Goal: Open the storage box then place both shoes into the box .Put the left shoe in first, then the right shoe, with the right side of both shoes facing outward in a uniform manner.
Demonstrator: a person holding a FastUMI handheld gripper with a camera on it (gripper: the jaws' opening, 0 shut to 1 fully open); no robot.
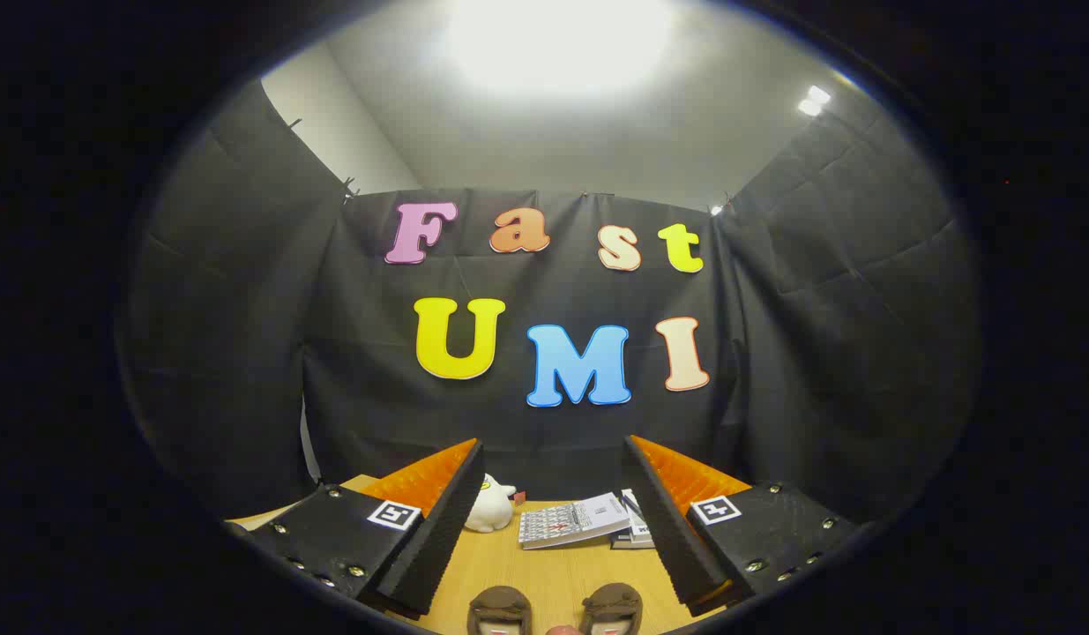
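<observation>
The gripper (553, 507) is held spread wide and empty above the wooden table (553, 573). Both brown shoes (500, 610) are seen side by side at the bottom centre of the frame, just below the fingertips, so nothing is judged packed yet; the opening of the box and both placements are left.

Two brown shoes, a left-hand shoe (500, 610) and a right-hand shoe (612, 608), lie side by side on one wooden table (553, 573) between the open fingers of one gripper (553, 529). Beyond the fingertips: one white rounded plush toy (489, 507) and a stack of printed booklets (575, 520), number unclear.
</observation>
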